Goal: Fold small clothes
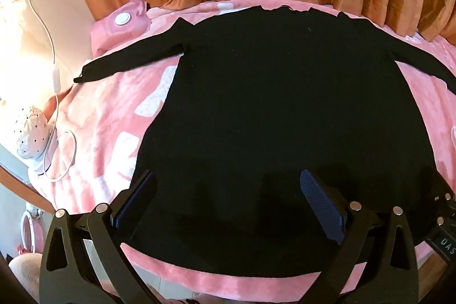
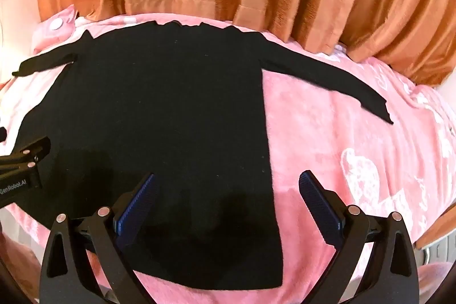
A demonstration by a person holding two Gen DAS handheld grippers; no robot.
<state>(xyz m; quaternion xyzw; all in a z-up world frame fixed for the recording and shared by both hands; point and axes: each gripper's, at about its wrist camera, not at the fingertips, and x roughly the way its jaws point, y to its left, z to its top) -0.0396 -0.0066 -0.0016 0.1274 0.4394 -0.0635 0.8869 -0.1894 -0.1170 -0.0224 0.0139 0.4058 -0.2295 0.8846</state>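
Spread grippers [image 1: 228,184] [image 2: 226,190] over black top [image 1: 270,104].

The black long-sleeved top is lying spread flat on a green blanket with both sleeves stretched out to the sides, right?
Nearly: the blanket is pink with white patterns, not green, as the right wrist view shows. The rest holds: the black long-sleeved top lies spread flat on it with both sleeves out to the sides.
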